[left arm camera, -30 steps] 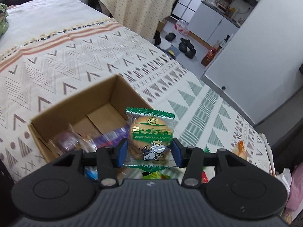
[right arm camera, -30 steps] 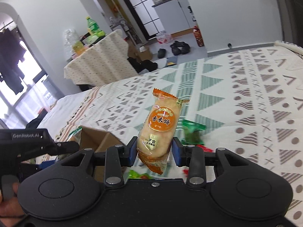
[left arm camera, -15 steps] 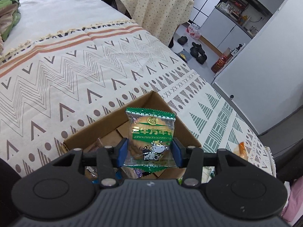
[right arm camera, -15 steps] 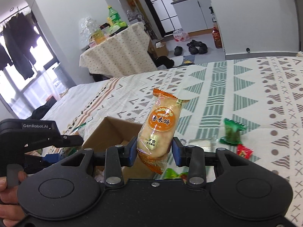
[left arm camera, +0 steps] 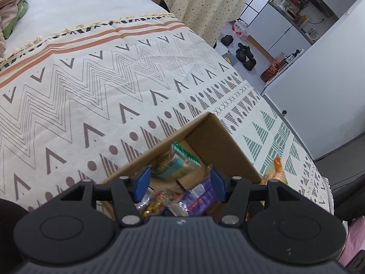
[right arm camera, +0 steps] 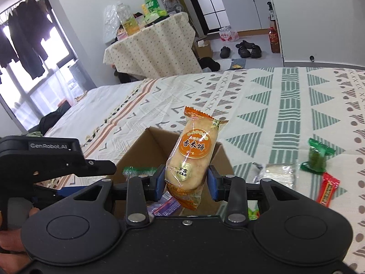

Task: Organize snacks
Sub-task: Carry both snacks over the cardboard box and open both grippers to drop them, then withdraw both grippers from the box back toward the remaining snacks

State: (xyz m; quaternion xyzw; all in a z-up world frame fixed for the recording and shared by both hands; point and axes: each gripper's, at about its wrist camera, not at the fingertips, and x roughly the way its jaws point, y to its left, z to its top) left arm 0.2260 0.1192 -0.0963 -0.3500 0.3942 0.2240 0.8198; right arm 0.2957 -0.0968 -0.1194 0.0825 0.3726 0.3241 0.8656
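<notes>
Left gripper over cardboard box, jaws opening, nothing between pads — green packet lies in box among snacks. Right gripper clamped on orange rice cracker — carry over box opening, then release low.

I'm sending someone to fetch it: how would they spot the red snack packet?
On the patterned bedspread, look right of the cardboard box. Past the clear packet and below the green one lies the red packet, the only red, narrow one.
</notes>
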